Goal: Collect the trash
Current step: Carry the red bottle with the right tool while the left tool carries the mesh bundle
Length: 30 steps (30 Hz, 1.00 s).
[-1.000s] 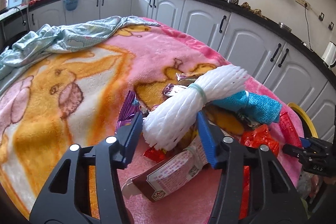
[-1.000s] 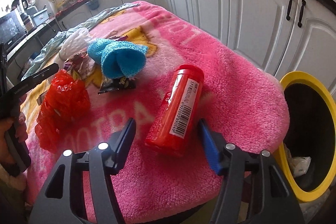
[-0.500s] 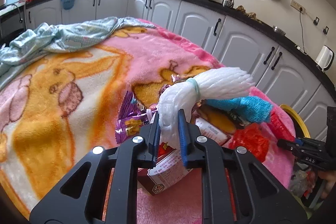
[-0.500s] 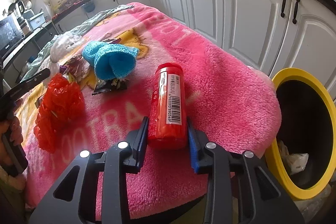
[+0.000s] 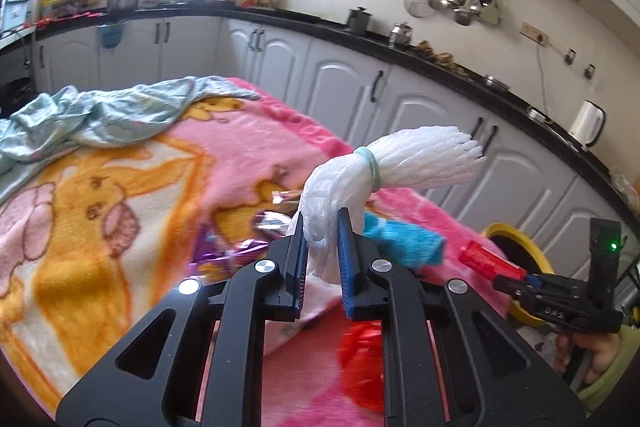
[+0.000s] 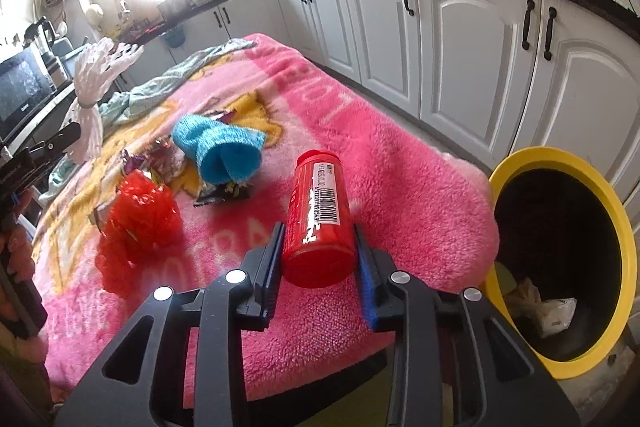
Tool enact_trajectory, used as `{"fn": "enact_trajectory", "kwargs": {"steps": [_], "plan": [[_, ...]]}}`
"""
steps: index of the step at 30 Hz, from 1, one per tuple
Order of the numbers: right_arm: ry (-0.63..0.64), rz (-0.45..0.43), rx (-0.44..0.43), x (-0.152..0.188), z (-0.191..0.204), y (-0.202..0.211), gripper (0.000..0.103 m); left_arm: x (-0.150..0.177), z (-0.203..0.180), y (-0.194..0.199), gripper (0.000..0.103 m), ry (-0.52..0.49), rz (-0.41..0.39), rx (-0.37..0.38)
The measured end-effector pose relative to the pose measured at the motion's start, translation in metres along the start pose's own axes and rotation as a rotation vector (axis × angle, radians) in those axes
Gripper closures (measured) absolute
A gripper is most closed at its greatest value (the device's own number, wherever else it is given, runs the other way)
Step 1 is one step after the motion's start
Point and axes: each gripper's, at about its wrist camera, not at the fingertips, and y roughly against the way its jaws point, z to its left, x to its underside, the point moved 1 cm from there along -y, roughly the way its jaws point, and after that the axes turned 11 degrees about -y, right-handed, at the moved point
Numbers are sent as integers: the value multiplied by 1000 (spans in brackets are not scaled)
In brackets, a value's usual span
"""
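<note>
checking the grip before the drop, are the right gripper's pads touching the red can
Touching. The right wrist view shows the right gripper with both pads pressed against the sides of the red can, no gap on either side, and the can lifted off the blanket.

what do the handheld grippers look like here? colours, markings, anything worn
Both are matte black plastic frames with triangular cut-outs and silver screw heads. The left gripper and right gripper each have blue ribbed pads. Seen from the left wrist, the right unit has a pistol-style handle, white lettering and a green LED. A yellow-green sleeve shows below it.
</note>
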Motion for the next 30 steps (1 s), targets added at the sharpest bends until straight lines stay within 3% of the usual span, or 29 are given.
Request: {"fn": "enact_trajectory", "kwargs": {"steps": [13, 30], "plan": [[-8, -97, -10, -22, -17, 44, 72, -17, -68, -14, 94, -72, 5, 117], [-138, -282, 103, -45, -105, 130, 72, -54, -194, -56, 94, -229, 7, 285]]}}
